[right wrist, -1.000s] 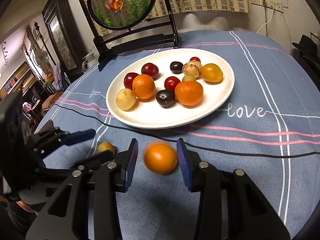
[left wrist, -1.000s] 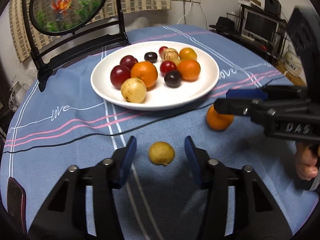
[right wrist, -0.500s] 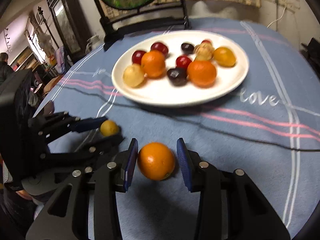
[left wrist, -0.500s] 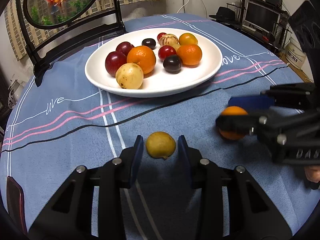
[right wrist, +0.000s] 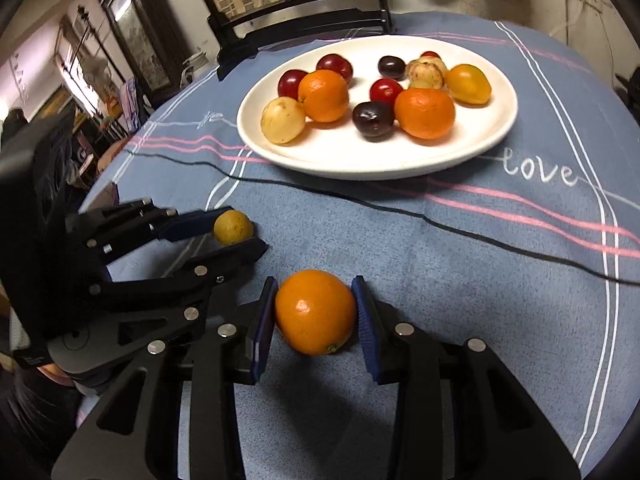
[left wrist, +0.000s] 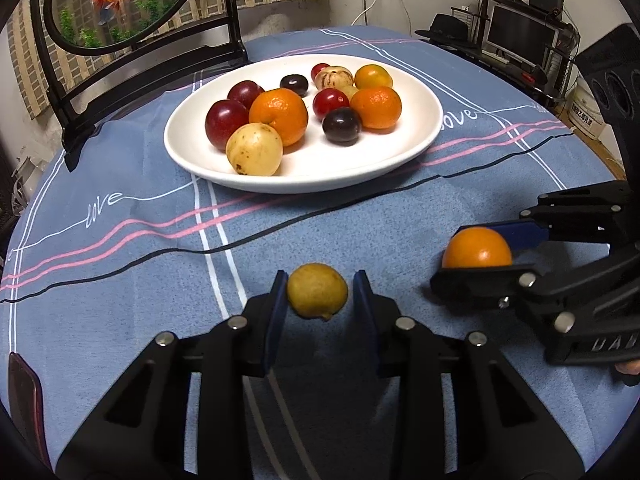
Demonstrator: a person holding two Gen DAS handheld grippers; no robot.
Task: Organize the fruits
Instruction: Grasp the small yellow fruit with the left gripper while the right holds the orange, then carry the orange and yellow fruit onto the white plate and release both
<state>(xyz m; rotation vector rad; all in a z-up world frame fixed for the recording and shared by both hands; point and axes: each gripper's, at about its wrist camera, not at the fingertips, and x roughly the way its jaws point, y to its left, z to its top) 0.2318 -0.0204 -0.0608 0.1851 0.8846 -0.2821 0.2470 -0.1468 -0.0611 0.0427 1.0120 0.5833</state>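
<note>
From the left wrist view, the left claw (left wrist: 320,294) has its blue pads against both sides of a small yellow fruit (left wrist: 317,295), gripping it just above the blue cloth of the tabletop (left wrist: 120,264). Beyond it sits a white plate (left wrist: 416,140) loaded with fruit: two oranges, dark red plums, a pale yellow fruit at the near edge and a few smaller pieces behind. To the right, the right claw (left wrist: 478,250) shows from the side with an orange (left wrist: 476,248) between its fingers. A thin black cable (left wrist: 240,242) runs across the cloth between the plate and the claws.

From the right wrist view, the right claw (right wrist: 316,312) is closing its jaws on the orange (right wrist: 315,311), both pads pressed to its sides, the fruit near the cloth. At left, the left claw (right wrist: 234,234) pinches the small yellow fruit (right wrist: 233,227). The plate (right wrist: 480,148) stands farther back, well apart from both held fruits.
</note>
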